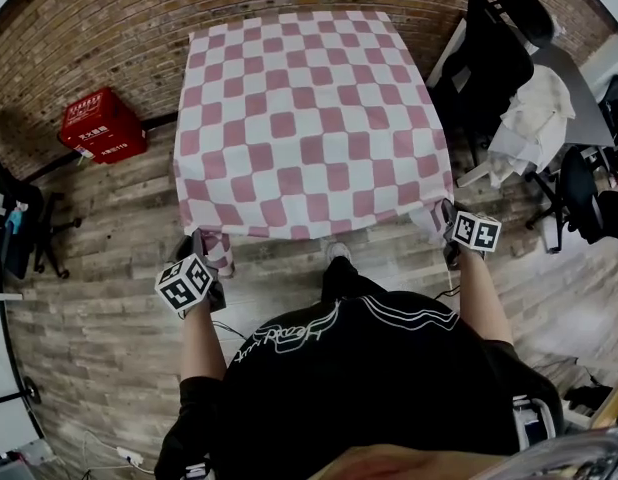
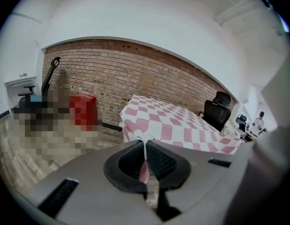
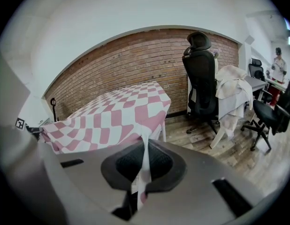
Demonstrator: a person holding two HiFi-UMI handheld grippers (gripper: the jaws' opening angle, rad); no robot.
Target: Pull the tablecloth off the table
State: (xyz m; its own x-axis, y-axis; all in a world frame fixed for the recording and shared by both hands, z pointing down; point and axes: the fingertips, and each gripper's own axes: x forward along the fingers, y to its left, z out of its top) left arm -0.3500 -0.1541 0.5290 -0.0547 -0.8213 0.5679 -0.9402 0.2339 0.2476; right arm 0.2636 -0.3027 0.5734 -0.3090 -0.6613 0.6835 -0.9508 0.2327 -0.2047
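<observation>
A pink-and-white checked tablecloth (image 1: 309,118) covers the table in the head view, hanging over its near edge. My left gripper (image 1: 204,258) is shut on the cloth's near left corner (image 2: 145,146), the fabric pinched between the dark pads. My right gripper (image 1: 447,230) is shut on the near right corner (image 3: 146,161), a strip of cloth running down between its pads. The cloth (image 2: 178,123) stretches from each corner back over the table (image 3: 112,116). The table itself is hidden under the cloth.
A red box (image 1: 102,125) stands on the wood floor left of the table, by the brick wall (image 1: 109,28). A black office chair (image 1: 489,58) and a chair draped with white cloth (image 1: 534,113) stand to the right. The person (image 1: 359,368) stands at the table's near edge.
</observation>
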